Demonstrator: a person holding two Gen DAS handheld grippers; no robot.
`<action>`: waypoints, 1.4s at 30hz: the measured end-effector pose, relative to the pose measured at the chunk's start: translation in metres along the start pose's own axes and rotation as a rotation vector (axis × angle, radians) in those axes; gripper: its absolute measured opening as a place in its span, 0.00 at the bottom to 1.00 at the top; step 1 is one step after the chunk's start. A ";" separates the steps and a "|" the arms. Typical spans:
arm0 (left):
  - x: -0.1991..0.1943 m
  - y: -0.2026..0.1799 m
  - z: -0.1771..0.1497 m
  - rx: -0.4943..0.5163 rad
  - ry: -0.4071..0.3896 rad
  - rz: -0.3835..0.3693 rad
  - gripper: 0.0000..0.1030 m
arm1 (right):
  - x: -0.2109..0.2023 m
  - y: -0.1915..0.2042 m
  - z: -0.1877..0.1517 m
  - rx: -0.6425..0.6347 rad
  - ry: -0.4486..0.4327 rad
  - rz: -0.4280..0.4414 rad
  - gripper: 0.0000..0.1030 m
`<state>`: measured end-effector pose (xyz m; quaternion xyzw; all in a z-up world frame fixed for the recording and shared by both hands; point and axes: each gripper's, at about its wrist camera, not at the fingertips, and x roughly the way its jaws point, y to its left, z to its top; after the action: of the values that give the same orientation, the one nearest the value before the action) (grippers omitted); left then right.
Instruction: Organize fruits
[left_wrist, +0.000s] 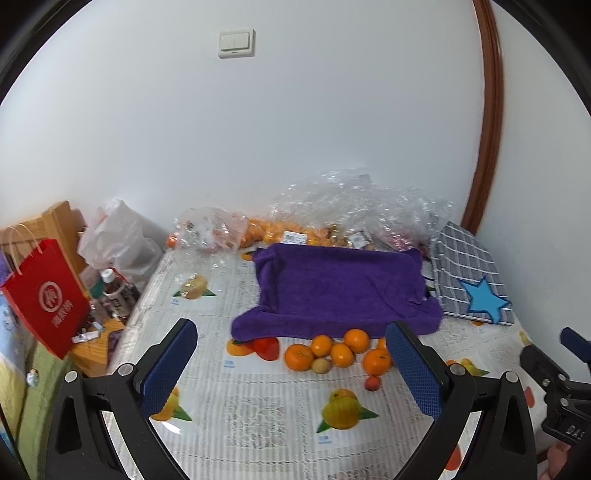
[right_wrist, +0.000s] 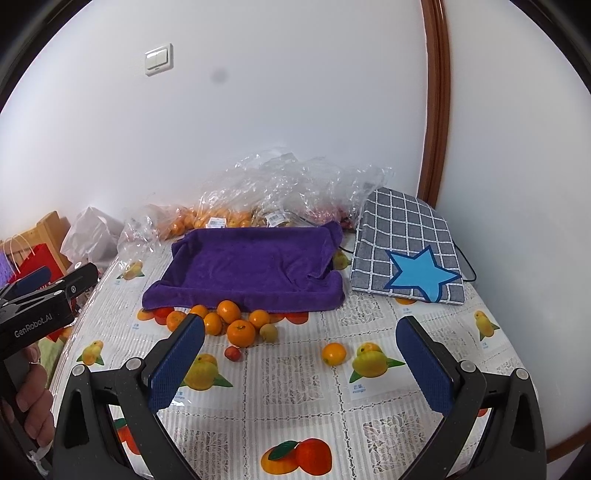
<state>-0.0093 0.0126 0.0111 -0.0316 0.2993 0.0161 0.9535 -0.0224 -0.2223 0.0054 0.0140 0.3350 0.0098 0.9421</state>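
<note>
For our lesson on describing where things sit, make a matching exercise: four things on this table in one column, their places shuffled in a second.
Things
1. purple towel
2. lone orange
3. checked cushion
4. plastic bags

Places
A. against the back wall
B. right of the towel
C. table middle, behind the orange cluster
D. apart, right of the cluster

Pairs: 1-C, 2-D, 3-B, 4-A
</note>
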 end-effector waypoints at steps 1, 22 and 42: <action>0.000 0.001 0.000 -0.004 0.005 -0.018 1.00 | 0.000 0.000 0.000 0.000 -0.001 -0.001 0.99; 0.001 -0.002 -0.003 -0.015 0.003 -0.067 1.00 | -0.007 -0.002 0.000 0.005 -0.026 -0.005 0.99; 0.022 0.018 -0.007 -0.034 0.024 -0.061 1.00 | 0.012 0.006 -0.005 -0.018 -0.027 -0.007 0.98</action>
<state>0.0037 0.0300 -0.0081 -0.0568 0.3093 -0.0082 0.9492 -0.0161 -0.2161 -0.0056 0.0047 0.3220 0.0093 0.9467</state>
